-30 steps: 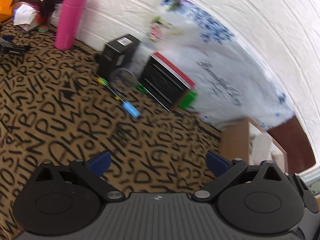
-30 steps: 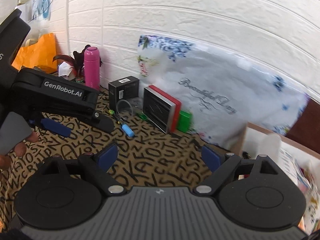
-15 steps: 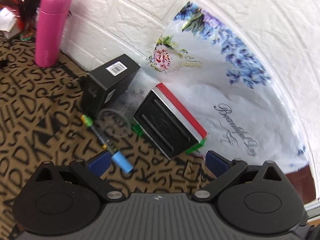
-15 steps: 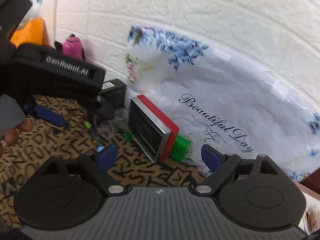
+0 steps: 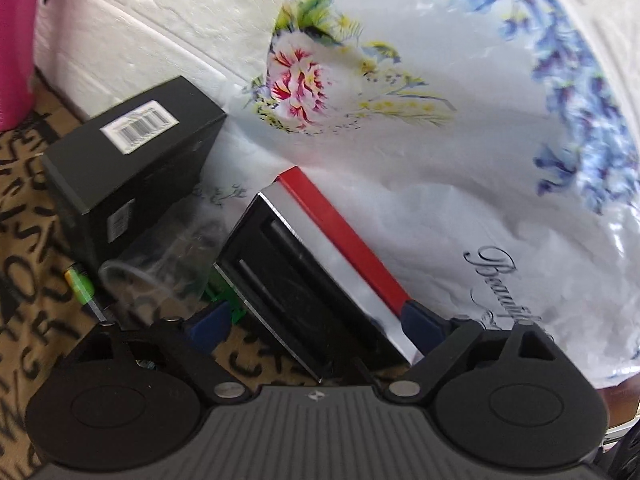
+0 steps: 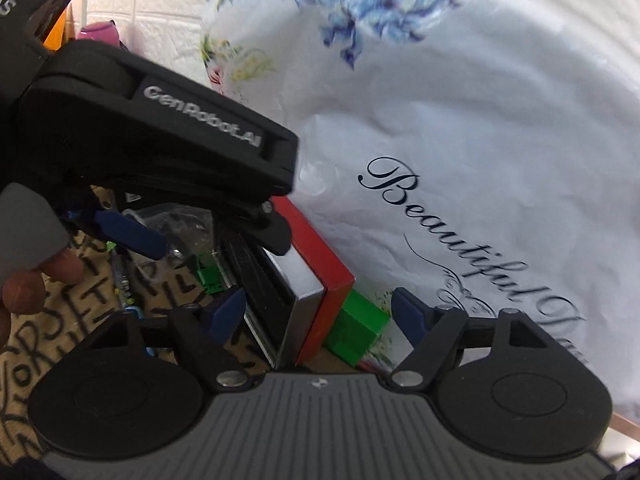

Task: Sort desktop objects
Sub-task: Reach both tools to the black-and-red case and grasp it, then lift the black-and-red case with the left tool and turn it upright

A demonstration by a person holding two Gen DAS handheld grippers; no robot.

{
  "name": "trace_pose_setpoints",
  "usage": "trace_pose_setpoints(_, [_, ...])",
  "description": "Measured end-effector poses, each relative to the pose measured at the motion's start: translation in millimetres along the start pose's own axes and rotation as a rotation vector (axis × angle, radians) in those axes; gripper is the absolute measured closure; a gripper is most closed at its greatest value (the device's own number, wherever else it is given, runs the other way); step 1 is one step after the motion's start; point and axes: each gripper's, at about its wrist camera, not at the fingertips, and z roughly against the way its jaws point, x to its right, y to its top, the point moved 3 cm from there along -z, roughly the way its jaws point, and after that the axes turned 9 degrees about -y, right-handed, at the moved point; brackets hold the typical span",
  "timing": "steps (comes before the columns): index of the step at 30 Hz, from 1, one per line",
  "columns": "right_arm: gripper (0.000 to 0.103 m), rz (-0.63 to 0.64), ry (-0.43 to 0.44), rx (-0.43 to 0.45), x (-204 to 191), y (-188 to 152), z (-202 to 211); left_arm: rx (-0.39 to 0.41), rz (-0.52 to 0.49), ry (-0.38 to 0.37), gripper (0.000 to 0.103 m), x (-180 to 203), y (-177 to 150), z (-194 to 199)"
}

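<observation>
A flat black box (image 5: 308, 280) with a silver edge and a red back stands on its side on the lettered cloth (image 5: 24, 248), leaning towards a white flowered bag (image 5: 460, 160) against the wall. Both hand-held grippers close in on it. The left gripper (image 5: 316, 324) straddles the box with its jaws wide; they have just been closing a little, and the blue pads (image 5: 422, 326) sit at either side of the box without clearly pressing on it. The right gripper (image 6: 316, 312) also frames the box (image 6: 308, 300) end-on, jaws fairly wide and just narrowing, pads apart from its faces as far as can be told. In the right wrist view the left gripper (image 6: 200, 236) reaches in from the left over the box, fingers (image 6: 40, 276) of a hand at its handle. A green block (image 6: 356, 330) lies just behind the box, touching the bag (image 6: 480, 140). To the left, a clear cup (image 5: 160, 264) lies on its side between the box and a black carton (image 5: 132, 160) with a barcode label. A pen (image 5: 82, 284) with a green end lies on the cloth in front of the cup, and a pink bottle (image 5: 16, 40) stands at the far left.
</observation>
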Motion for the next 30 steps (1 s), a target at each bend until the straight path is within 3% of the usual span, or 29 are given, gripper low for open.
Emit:
trace_pose_setpoints(2, [0.036, 0.001, 0.005, -0.006, -2, 0, -7, -0.016, 0.011, -0.031, 0.016, -4, 2, -7])
trace_pose_setpoints(3, [0.047, -0.002, 0.017, -0.013, -4, -1, -9, -0.019, 0.024, -0.063, 0.022, -5, 3, -8])
trace_pose_setpoints(6, [0.056, -0.032, 0.014, -0.026, -5, -6, -8, -0.025, 0.036, -0.146, 0.044, -6, 3, -7])
trace_pose_setpoints(10, [0.068, -0.058, 0.038, -0.051, -7, -12, 7, -0.025, 0.032, -0.143, 0.05, -2, -4, 3])
trace_pose_setpoints(11, [0.07, -0.076, 0.05, -0.057, -6, -13, 12, -0.025, 0.035, -0.151, 0.064, -1, -7, 7])
trace_pose_setpoints(12, [0.07, -0.099, 0.059, -0.066, -5, -15, 17, -0.027, 0.036, -0.172, 0.067, 1, -10, 13])
trace_pose_setpoints(21, [0.07, -0.383, 0.153, -0.153, 13, -48, 95, -0.08, -0.03, -0.134, 0.07, 32, -68, 66])
trace_pose_setpoints(26, [0.07, -0.48, 0.203, -0.251, 9, -98, 152, -0.196, -0.086, -0.096, 0.07, 42, -133, 91])
trace_pose_setpoints(30, [0.069, -0.54, 0.187, -0.342, -5, -136, 187, -0.321, -0.116, -0.106, 0.073, 41, -193, 97])
